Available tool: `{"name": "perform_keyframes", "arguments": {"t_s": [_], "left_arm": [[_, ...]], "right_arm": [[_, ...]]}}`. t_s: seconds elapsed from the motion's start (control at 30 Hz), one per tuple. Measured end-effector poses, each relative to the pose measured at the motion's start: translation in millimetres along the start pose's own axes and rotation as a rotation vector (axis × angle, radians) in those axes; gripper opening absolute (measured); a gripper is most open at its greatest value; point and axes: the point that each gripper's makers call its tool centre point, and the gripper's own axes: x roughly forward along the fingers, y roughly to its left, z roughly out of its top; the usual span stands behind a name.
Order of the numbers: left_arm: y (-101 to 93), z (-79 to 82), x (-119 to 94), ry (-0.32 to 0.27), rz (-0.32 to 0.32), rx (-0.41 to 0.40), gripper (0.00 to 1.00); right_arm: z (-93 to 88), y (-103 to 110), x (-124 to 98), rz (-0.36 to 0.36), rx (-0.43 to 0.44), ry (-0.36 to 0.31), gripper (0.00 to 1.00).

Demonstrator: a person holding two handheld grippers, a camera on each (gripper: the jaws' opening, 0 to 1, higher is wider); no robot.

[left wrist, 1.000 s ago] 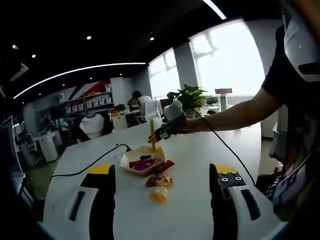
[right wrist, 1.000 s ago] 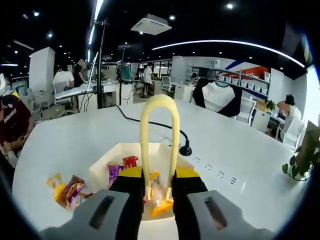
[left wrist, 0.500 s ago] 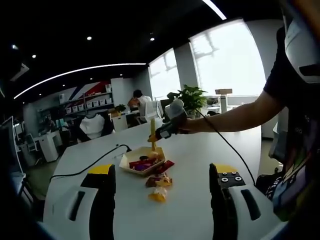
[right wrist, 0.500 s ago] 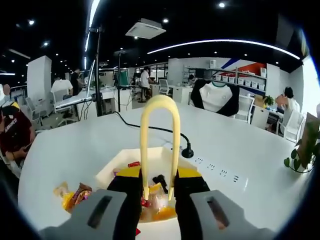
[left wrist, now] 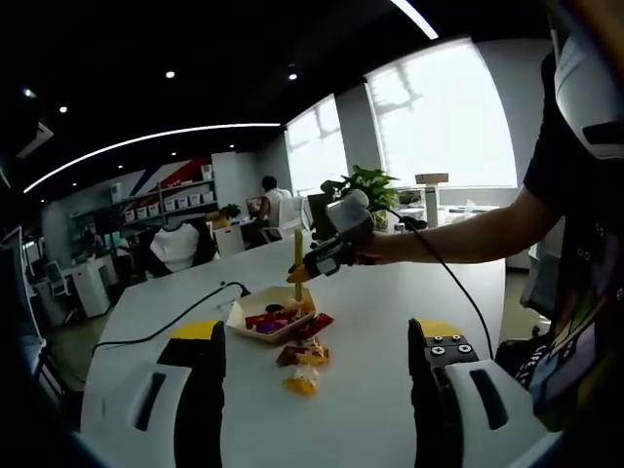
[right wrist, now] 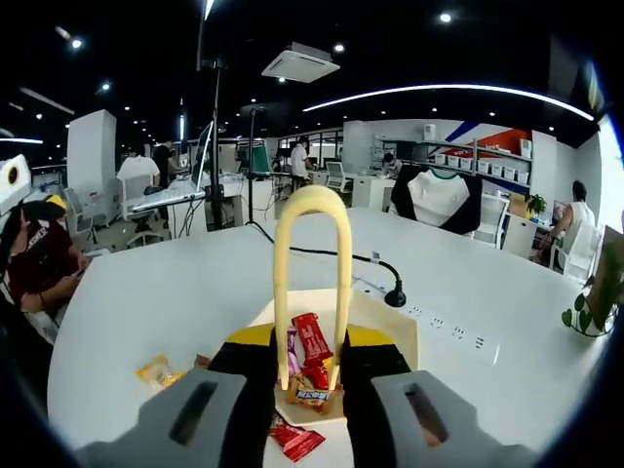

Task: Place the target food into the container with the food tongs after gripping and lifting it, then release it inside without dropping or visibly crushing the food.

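- Loose wrapped snacks (left wrist: 302, 366) are lying on the desk (left wrist: 380, 322) beside the container (left wrist: 270, 319).
- Left gripper (left wrist: 317, 390) is hovering, jaws spread.
- Right gripper (right wrist: 310, 375) is pinching yellow tongs (right wrist: 310, 283), tips over candy bars (right wrist: 310, 341) inside the container.

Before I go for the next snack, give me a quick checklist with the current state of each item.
1. Food tongs held in the right gripper: ok.
2. Tong tips free of food: cannot tell; they overlap the wrappers in the container.
3. Container upright on the table: ok.
4. Loose snacks waiting beside the container: ok.
5. Left gripper open and away from the snacks: ok.
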Motion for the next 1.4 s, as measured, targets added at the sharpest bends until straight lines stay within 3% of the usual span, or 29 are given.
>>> {"name": "perform_keyframes", "arguments": {"t_s": [0.1, 0.37, 0.43, 0.57, 0.93, 1.2, 1.4], "left_arm": [[-1.3, 0.1, 0, 0.001, -0.006, 0.002, 0.81], [1.5, 3.8, 0, -0.007, -0.002, 0.009, 0.81], [0.5, 4.2, 0, -0.009, -0.005, 0.008, 0.81], [-2.8, 4.4, 1, -0.01, -0.013, 0.009, 0.81], [-1.5, 3.6, 0, -0.008, -0.012, 0.009, 0.81], [1.1, 1.1, -1, -0.004, -0.003, 0.005, 0.81], [1.6, -0.6, 0, -0.004, -0.001, -0.002, 0.81]], "right_arm": [[5.8, 16, -7, 0.019, -0.008, -0.041, 0.21], [10.3, 42, -14, 0.058, -0.023, -0.058, 0.21], [16.7, 56, -16, 0.116, -0.016, -0.089, 0.21], [17.2, 57, -14, 0.124, -0.051, -0.082, 0.21], [22.0, 73, -8, 0.239, -0.102, -0.091, 0.22], [18.6, 112, 4, 0.408, -0.162, -0.082, 0.23], [2.7, 132, 11, 0.513, -0.21, -0.042, 0.23]]}}
